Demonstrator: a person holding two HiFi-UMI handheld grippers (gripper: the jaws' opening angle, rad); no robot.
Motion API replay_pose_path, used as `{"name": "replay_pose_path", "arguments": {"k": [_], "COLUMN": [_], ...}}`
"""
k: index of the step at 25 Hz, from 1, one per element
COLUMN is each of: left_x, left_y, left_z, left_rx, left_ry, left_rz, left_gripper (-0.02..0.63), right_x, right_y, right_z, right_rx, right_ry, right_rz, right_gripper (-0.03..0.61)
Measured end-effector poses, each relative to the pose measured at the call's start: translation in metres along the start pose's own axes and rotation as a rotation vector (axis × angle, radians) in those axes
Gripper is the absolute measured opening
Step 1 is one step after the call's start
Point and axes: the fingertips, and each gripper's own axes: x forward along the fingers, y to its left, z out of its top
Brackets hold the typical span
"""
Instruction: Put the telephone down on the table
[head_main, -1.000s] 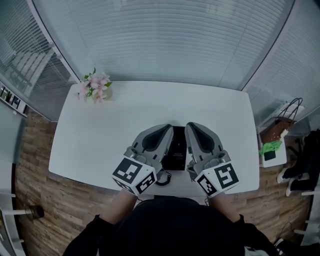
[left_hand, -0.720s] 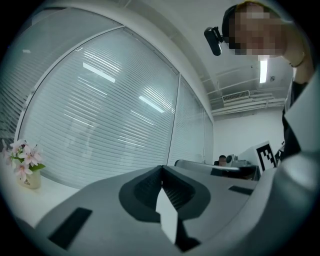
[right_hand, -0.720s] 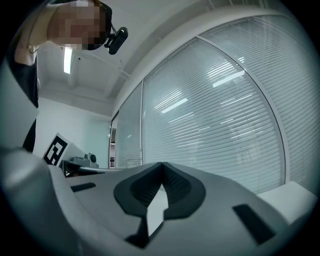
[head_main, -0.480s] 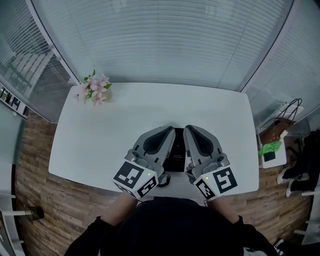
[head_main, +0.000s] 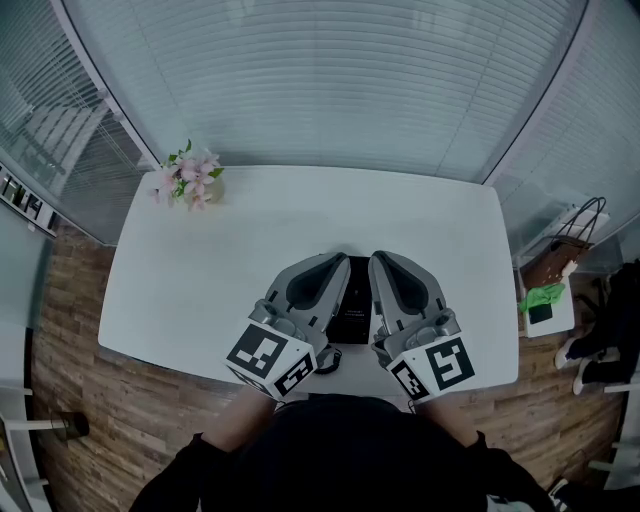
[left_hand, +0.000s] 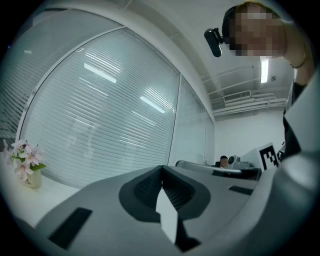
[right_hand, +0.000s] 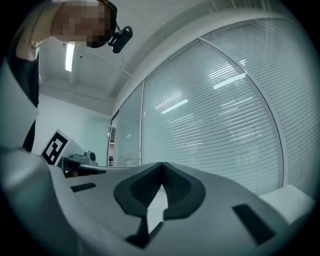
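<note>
Head view alone shows telephone (head_main: 352, 296) between left gripper (head_main: 336, 259) and right gripper (head_main: 380, 257).

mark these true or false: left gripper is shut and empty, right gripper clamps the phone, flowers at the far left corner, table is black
1. The left gripper is shut and empty. True.
2. The right gripper clamps the telephone. False: it is shut on nothing; the telephone lies on the table between the two grippers.
3. The pink flowers stand at the table's far left corner. True.
4. The table is black. False: it is white; the telephone is black.
</note>
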Motion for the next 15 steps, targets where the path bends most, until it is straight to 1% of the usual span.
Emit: {"name": "replay_pose_path", "arguments": {"k": [8,15], "left_x": [0.0003,-0.0015], "left_y": [-0.0022,-0.0011], "left_z": [0.0012,0.0023], "left_rx": [-0.001,-0.002], "left_ry": [0.003,-0.009], "left_rz": [0.0,-0.001], "left_gripper": [0.014,0.014], "right_x": [-0.0025,-0.0016], "right_y": [-0.0011,0.0006], "right_z": [0.0051,0.0044], "right_rx": [-0.002,-0.012], "right_ry": [-0.025,-0.019], "right_rz": [-0.006,-0.004], "right_gripper": [0.003,0.003]}}
